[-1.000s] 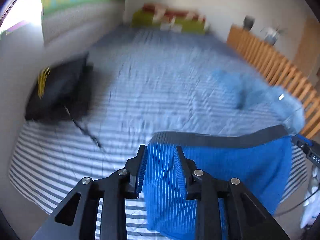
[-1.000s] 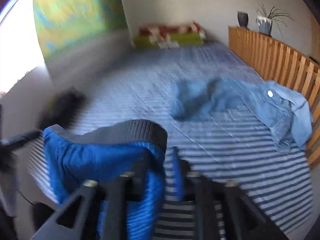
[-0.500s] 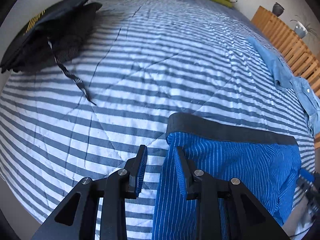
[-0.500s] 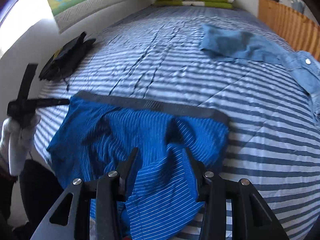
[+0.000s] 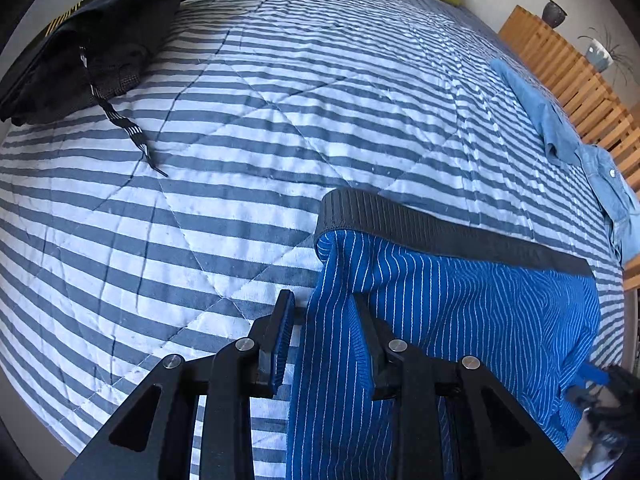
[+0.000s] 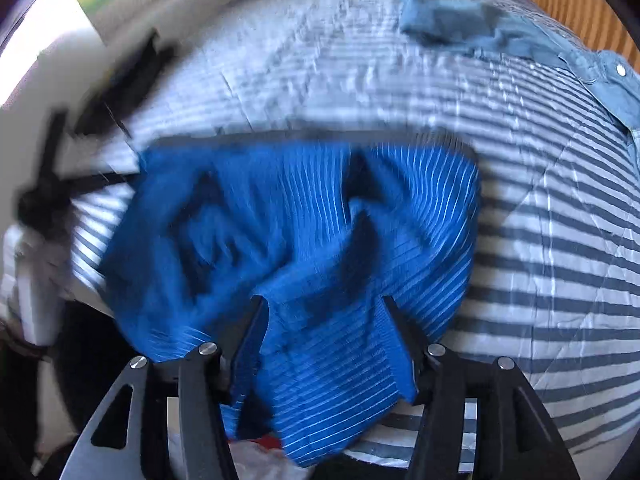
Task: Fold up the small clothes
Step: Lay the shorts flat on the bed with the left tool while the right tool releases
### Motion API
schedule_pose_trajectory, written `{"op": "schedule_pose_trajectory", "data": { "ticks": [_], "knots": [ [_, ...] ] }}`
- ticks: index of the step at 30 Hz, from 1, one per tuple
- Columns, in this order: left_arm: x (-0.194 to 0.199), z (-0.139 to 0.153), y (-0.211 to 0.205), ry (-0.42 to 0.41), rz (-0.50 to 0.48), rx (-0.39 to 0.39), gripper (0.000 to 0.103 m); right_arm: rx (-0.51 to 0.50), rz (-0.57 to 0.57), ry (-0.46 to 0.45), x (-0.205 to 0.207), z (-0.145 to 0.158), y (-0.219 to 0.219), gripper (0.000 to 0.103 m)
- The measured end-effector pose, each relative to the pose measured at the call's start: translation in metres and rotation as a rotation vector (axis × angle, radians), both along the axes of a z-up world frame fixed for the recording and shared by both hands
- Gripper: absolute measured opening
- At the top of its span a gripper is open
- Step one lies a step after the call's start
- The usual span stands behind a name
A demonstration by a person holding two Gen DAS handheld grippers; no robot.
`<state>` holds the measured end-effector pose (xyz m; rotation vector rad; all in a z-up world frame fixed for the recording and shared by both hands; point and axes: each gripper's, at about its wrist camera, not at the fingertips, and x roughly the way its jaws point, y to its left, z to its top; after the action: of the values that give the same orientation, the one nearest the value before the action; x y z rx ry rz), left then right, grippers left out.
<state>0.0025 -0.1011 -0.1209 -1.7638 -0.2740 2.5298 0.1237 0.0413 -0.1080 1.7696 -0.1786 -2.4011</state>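
Since half a second ago, both grippers have let the blue pinstriped boxer shorts [image 5: 460, 320] settle further onto the striped quilt [image 5: 240, 140], and the right wrist view has gone blurred with motion. From the left wrist camera, the left gripper [image 5: 322, 332] has its fingers parted, with the shorts' left edge running up between them but not visibly pinched. The right gripper [image 6: 324, 328] stands spread wide as well, a bunched leg hem lying loose between its fingers. Outward from there, the shorts lie with the dark grey waistband [image 5: 440, 232] towards 12 o'clock and the legs trailing over the near edge of the bed at 6 o'clock; in the right wrist view the cloth is rumpled in the middle. Well apart, a black garment [image 5: 92, 44] with a dangling drawcord sits at 10 o'clock and a denim shirt [image 5: 592, 168] at 2 o'clock. By my reading, this is the laying-out step, just ended with the release. The next move likely calls for smoothing the rumples, then pinching one side edge at waistband and hem to carry it across the middle.
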Motion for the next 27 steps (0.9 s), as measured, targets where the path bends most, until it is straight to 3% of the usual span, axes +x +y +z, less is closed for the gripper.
{"op": "schedule_pose_trajectory", "data": {
  "ticks": [1,3,4,6,8,12,16,19,23,27],
  "knots": [
    [0.000,-0.001,0.000,0.000,-0.003,-0.003,0.030,0.003,0.003,-0.012,0.003,-0.005,-0.001,0.050],
    [0.000,-0.002,0.000,0.005,-0.007,-0.008,0.025,0.026,0.005,0.009,0.012,-0.004,0.003,0.031],
    [0.000,-0.002,0.000,0.006,-0.009,-0.019,0.018,0.003,-0.001,0.002,0.016,-0.001,0.009,0.010],
    [0.000,-0.003,-0.001,0.007,-0.012,-0.034,0.015,-0.073,-0.058,0.006,0.028,0.009,0.033,0.005],
    [-0.001,-0.002,-0.001,0.010,-0.018,-0.034,0.014,-0.064,-0.101,0.035,0.043,0.019,0.053,0.000],
    [0.000,-0.002,-0.004,0.017,-0.021,-0.017,0.014,-0.047,-0.222,0.053,0.068,0.033,0.094,0.000],
    [0.002,-0.001,-0.003,0.024,-0.032,-0.021,0.014,-0.113,-0.193,0.055,0.065,0.037,0.080,0.007],
    [0.001,0.000,-0.005,0.020,-0.027,-0.013,0.014,-0.125,-0.123,0.055,0.044,0.030,0.045,0.039],
    [0.003,0.000,-0.007,0.018,-0.030,-0.006,0.014,-0.073,-0.022,0.037,0.020,0.015,0.004,0.041],
    [0.001,0.000,-0.005,0.016,-0.032,-0.009,0.014,0.011,0.005,-0.012,0.011,-0.007,-0.013,0.041]
  ]
}}
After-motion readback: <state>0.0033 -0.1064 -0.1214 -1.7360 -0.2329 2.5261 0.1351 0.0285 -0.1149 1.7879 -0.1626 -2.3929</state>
